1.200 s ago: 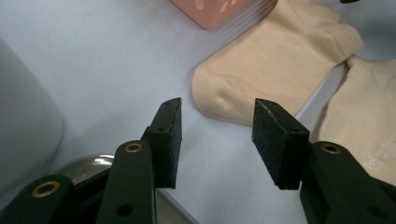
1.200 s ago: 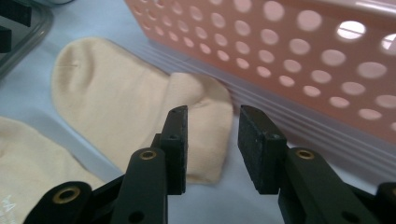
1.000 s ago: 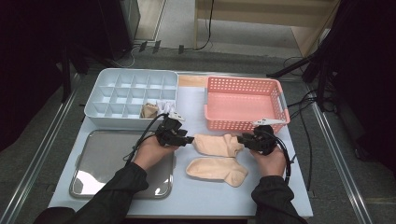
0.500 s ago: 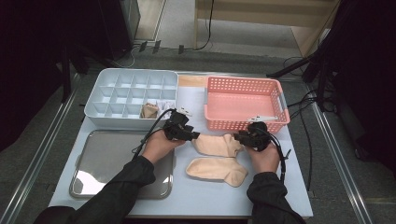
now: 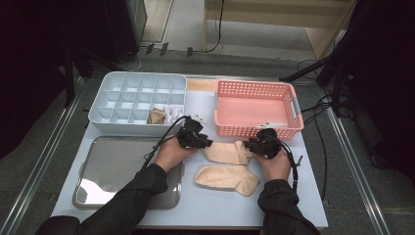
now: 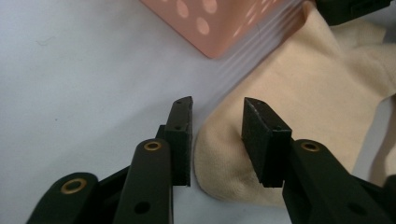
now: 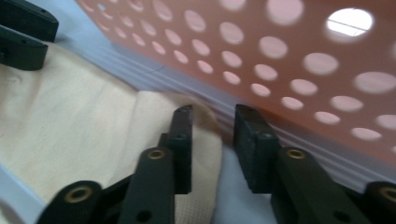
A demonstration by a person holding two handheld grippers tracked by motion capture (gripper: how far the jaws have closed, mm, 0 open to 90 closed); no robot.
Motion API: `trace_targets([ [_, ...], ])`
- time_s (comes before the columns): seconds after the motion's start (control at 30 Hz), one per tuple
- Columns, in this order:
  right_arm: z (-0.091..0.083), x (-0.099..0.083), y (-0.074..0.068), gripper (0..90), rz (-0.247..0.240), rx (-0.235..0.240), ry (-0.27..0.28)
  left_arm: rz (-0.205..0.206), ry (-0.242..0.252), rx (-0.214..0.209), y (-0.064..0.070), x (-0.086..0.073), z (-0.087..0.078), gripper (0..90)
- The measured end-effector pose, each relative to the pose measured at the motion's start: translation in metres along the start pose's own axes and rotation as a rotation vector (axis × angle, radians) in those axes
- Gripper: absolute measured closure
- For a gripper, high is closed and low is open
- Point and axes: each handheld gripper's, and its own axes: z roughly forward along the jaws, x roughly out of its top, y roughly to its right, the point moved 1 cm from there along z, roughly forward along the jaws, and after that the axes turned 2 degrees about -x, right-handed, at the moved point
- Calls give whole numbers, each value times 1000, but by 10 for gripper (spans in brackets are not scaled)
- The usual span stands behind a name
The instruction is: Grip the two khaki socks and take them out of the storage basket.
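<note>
Here, counted:
Socks: two cream ones on the table, the upper sock just in front of the basket, the lower sock nearer the person.
Left gripper: jaws apart, straddling one end of the upper sock, gripping nothing.
Right gripper: jaws apart over the sock's other end, beside the basket wall, holding nothing.
Baskets: one, pink.
Trays: one divided white tray, one metal tray.

no readable text, labels, numbers
</note>
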Motion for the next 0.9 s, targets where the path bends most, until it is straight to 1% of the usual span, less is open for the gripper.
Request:
trace_targets([
  [0.07, 0, 0, -1, 795, -2, 10, -9, 27, -10, 10, 1, -1, 0, 716],
  [0.1, 0, 0, -2, 829, 3, 14, -15, 31, -11, 13, 1, -1, -1, 749],
  [0.13, 0, 0, -2, 879, 8, 28, -21, 25, -12, 10, 1, -2, -1, 772],
  [0.17, 0, 0, -3, 883, 16, 40, -30, 20, -10, 5, 1, -2, -1, 809],
  [0.2, 0, 0, -4, 887, 15, 41, -32, 18, -16, -5, 0, -3, -1, 837],
  [0.23, 0, 0, -4, 889, 18, 45, -36, 3, -16, -21, 0, -3, -1, 872],
  [0.27, -1, 1, -4, 891, 22, 47, -39, 6, -17, -22, 0, -4, -2, 880],
  [0.33, -3, 1, -4, 892, 22, 48, -41, 6, -15, -20, 1, -5, -2, 887],
  [0.43, -9, 3, -4, 893, 27, 49, -10, 6, -23, -24, 2, -5, -4, 893],
  [0.5, -14, 5, -3, 894, 32, 52, 11, 12, -9, -26, 4, -4, -6, 894],
  [0.53, -16, 6, -3, 893, 30, 50, 20, 14, 2, -27, 4, -3, -9, 894],
  [0.63, -24, 8, -4, 893, 20, 51, 52, 3, 59, -26, 4, 1, -18, 894],
  [0.67, -26, 10, -4, 893, 15, 50, 65, -1, 82, -20, 4, 3, -22, 893],
  [0.7, -29, 11, -4, 892, 9, 51, 76, 3, 102, -13, 4, 4, -25, 893],
  [0.73, -31, 12, -5, 891, 2, 54, 87, 3, 109, -16, 3, 4, -27, 893],
  [0.8, -31, 11, -5, 890, -13, 50, 85, 6, 94, -16, 3, 3, -27, 891],
  [0.87, -29, 10, -5, 890, -24, 44, 65, 5, 77, -26, 2, 0, -25, 890],
  [0.9, -27, 9, -5, 890, -26, 43, 51, -2, 80, -28, 3, -1, -25, 890],
])
